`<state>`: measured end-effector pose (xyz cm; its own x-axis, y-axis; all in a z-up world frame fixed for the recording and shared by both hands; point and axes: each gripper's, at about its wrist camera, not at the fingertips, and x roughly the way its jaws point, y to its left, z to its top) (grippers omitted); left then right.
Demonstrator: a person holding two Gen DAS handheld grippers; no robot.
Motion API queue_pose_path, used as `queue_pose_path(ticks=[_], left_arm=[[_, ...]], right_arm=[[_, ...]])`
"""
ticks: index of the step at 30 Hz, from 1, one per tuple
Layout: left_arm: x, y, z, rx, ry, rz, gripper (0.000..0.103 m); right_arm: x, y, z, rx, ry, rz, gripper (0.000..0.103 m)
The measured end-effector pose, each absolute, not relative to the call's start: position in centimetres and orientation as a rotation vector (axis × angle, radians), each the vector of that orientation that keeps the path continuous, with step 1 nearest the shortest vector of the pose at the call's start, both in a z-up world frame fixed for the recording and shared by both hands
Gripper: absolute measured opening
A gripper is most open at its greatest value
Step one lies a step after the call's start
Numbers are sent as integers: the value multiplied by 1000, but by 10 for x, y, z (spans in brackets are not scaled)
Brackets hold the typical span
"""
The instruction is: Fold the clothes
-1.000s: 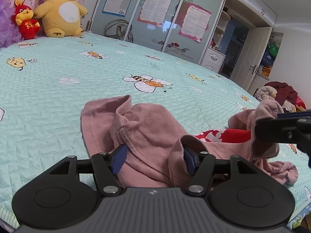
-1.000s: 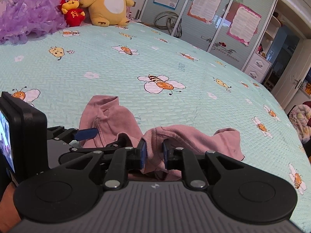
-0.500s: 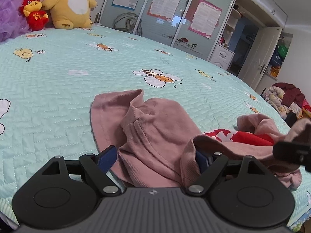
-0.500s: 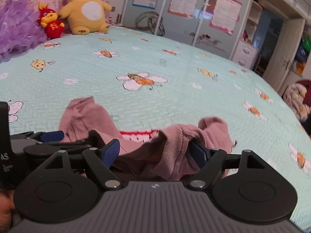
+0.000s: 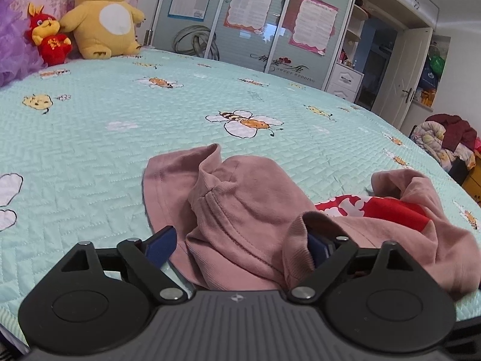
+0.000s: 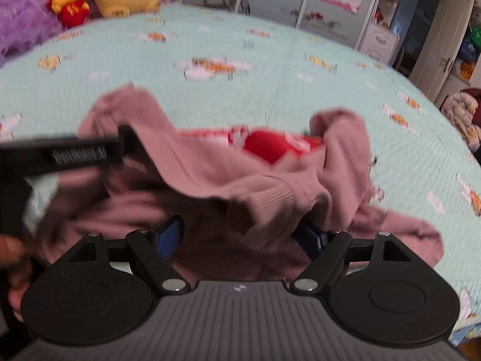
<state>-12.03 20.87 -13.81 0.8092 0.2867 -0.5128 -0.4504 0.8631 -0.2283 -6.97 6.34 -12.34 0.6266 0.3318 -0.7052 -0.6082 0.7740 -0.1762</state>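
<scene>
Since the earlier frames the right gripper [image 6: 242, 237] has dropped toward the bed and let go of the ribbed cuff it was pinching; its jaws have just been opening and now stand wide, cloth draped loosely between them. The left gripper [image 5: 237, 246] has likewise just been opening, jaws wide, and its pads are not pressing on the fabric.

Bed [image 5: 90, 150]: aqua quilt with bee print, bearing the garment at its near edge. Pink sweatshirt [image 5: 246, 210]: crumpled in a heap, red-and-white print [image 5: 375, 207] showing in the middle, one sleeve bunched toward the right. Ribbed cuff [image 6: 270, 201]: lying across the right gripper's span. The right view is blurred, so contact at its right pad cannot be confirmed.

Assessment: the garment has been set down and released, and no fold is made yet. The next move calls for fresh grips at two spread points, probably hem or shoulders, to pull the sweatshirt flat.
</scene>
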Motion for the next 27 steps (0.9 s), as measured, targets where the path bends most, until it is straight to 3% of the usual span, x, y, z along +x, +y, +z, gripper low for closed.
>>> queue_pose_path(ticks=[6,15,19,21,27], left_arm=[[-120,208,-137,-336,487,394,92],[-118,201,-136,-288,490,387,92],[-119,201,-136,-282,489,385,93],[-119,202,-137,-279,493,386,93],[-118,197,-135,-254,490,379,94]], right_arm=[[-64,57,-131,-382,736,551,80],[-40,49,-108,-216,730,560,24],[-32,46,-93,-158,701,559,21],[-29,42,-82,-115,668,550,10],[-18,29,-62,-39,621,526,11]])
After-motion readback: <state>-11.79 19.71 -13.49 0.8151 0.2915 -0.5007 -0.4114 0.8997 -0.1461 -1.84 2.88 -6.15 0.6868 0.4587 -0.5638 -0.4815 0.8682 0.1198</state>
